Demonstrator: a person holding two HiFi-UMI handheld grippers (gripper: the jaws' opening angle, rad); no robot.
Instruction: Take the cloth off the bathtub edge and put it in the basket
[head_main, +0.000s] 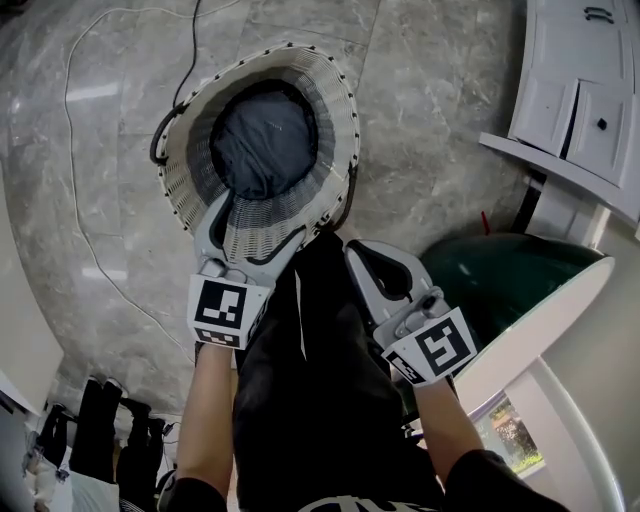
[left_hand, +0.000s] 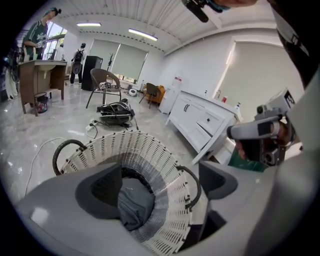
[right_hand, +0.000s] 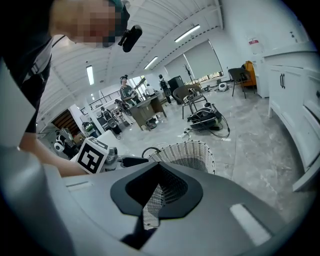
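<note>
Over the basket (head_main: 335, 100) on the floor (head_main: 450, 120), my left hand-held gripper (head_main: 262, 218) hangs released, jaws wide with nothing between them, squarely above the opening so a drop lands inside. The cloth (head_main: 265, 140) lies bunched at the basket's bottom. My right hand-held gripper (head_main: 360, 258) waits alongside, clenched and empty, clear of the opening.

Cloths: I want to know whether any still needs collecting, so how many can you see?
1. A dark grey cloth lies at the bottom of the white woven basket. Only part of the bathtub shows, so another could be hidden.
</note>
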